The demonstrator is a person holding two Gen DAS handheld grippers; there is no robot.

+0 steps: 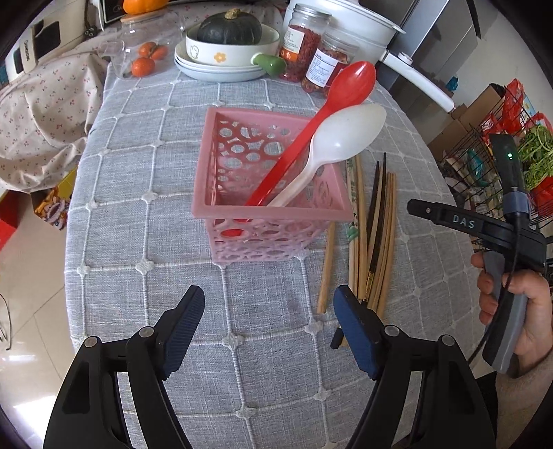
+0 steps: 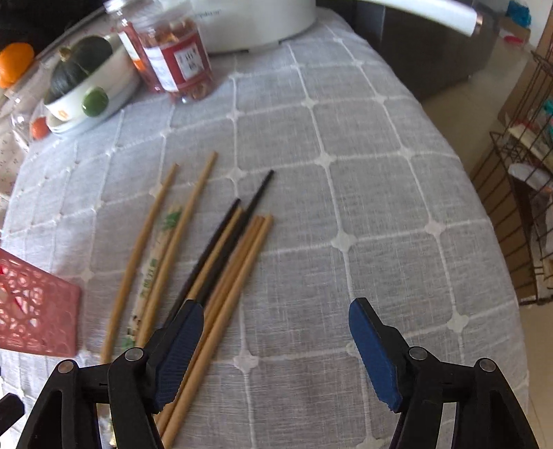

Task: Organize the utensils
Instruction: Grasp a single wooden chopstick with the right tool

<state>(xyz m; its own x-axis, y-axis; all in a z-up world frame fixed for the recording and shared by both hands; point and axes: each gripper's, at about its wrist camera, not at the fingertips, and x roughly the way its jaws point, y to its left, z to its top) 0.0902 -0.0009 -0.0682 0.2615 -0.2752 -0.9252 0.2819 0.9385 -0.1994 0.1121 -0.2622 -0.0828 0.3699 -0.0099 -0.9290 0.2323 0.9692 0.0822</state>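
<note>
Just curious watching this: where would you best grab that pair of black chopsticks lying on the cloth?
Probably mid-length on the black chopsticks, coming straight down from above. They lie flat among wooden chopsticks, so a sideways approach would snag those.

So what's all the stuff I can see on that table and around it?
basket: one, pink, middle of the grey checked tablecloth
spoons: two, red spoon and white spoon, standing in the basket
chopsticks: a loose pile, mostly tan, two black, on the cloth right of the basket
squash: one, dark green, in a white bowl on stacked plates at the far edge
oranges: a few, left of the plates
jars: two, clear with red contents, right of the bowl
pot: one, white, far right corner
left gripper: open, empty, above the cloth
right gripper: open, empty, over the chopsticks
hand: one, holding the right gripper's handle
</note>
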